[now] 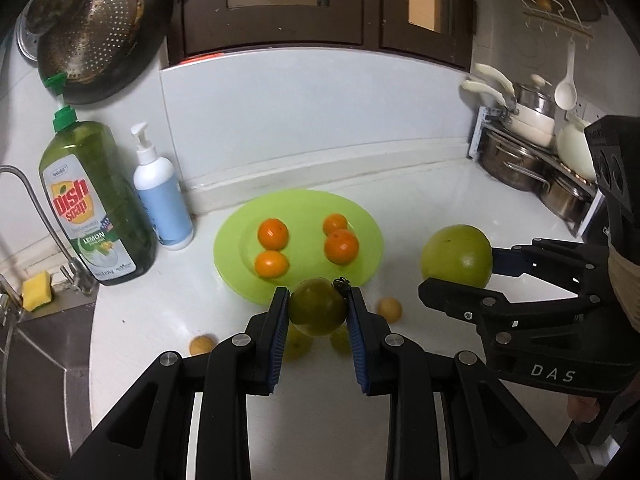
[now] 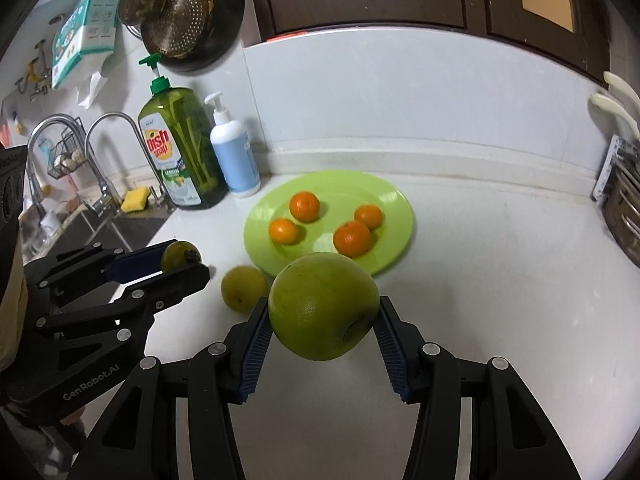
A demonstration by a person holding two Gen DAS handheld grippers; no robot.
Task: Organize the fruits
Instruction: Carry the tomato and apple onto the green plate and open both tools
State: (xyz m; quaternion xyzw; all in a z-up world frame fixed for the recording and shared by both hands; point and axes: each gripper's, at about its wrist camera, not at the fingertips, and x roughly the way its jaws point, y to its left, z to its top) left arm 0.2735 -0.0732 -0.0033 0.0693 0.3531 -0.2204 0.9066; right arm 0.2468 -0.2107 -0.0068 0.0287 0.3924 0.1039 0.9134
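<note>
Green plate [image 1: 362, 280] holds four oranges [image 1: 272, 233]; left gripper [image 1: 318, 310] clamps a green tomato [image 1: 318, 312], perhaps; right gripper [image 2: 324, 320] grips a pomelo [image 2: 324, 312].

White countertop [image 1: 420, 200] supports: green plate [image 1: 362, 264], dish soap bottle [image 1: 94, 204], pump bottle [image 1: 162, 196], yellow sponge [image 1: 37, 291], several loose yellow fruits [image 2: 244, 288] near the plate

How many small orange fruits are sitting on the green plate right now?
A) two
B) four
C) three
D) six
B: four small orange fruits lie on the green plate, while the fruits held by the left gripper and the right gripper are green and off the plate.
</note>
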